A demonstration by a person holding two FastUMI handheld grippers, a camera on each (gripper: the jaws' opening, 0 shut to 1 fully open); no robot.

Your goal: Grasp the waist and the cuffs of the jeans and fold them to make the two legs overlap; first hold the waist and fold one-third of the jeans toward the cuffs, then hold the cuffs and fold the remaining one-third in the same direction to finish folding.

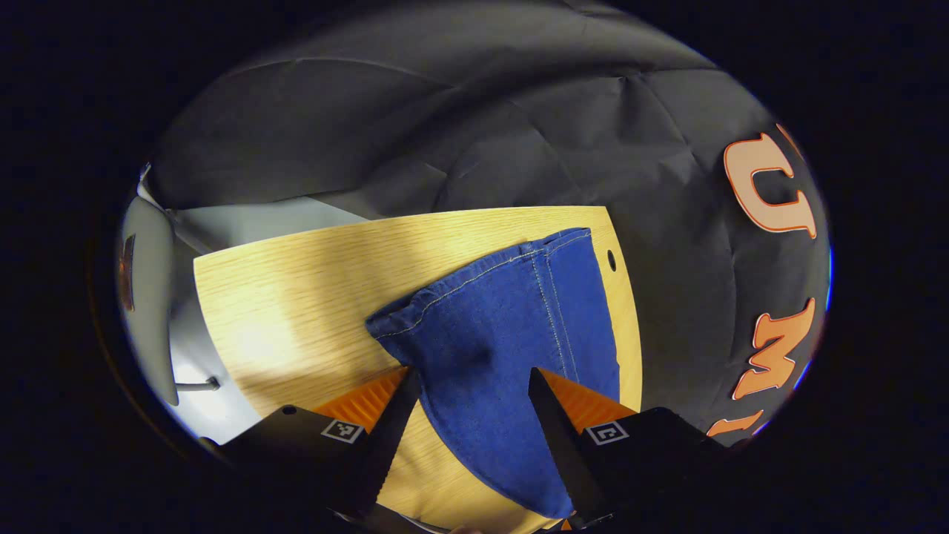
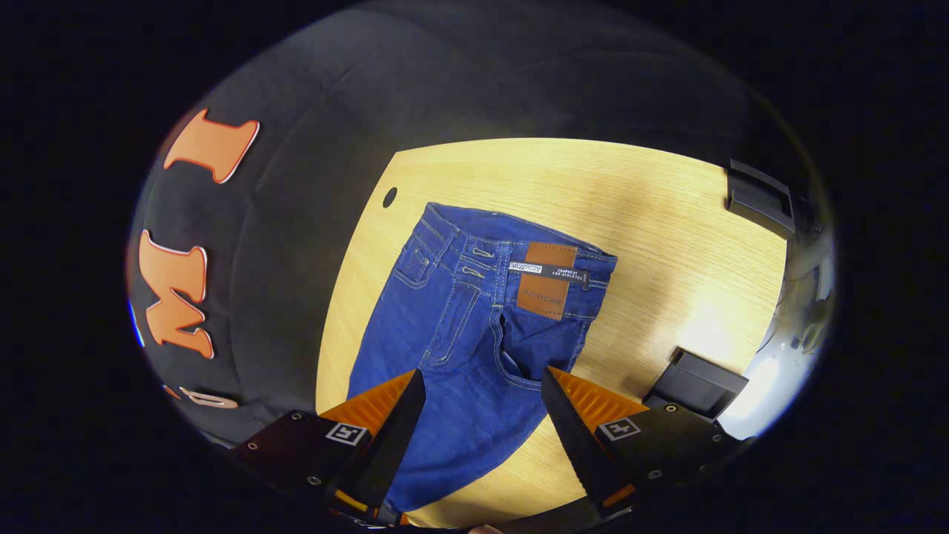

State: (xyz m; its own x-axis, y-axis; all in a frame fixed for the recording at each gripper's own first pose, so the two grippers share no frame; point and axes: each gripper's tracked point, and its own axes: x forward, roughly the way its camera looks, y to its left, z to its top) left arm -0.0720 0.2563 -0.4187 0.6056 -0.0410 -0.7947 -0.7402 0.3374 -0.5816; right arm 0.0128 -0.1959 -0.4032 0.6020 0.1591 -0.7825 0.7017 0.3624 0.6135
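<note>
In the left gripper view, the left gripper (image 1: 472,386) hangs wide open above the cuff end of the blue denim jeans (image 1: 504,326), gripping nothing; the jeans lie flat on the light wooden table (image 1: 296,289).

In the right gripper view, the right gripper (image 2: 482,389) is likewise spread, empty, over the jeans' (image 2: 460,334) waist end, where a brown leather patch (image 2: 547,278) shows.

Blue denim jeans (image 2: 474,348) lie flat on the wooden tabletop (image 2: 667,245), legs overlapping. Waist (image 2: 511,256) with brown patch (image 2: 546,278) faces up at one end; stitched cuffs (image 1: 511,259) at the other.
</note>
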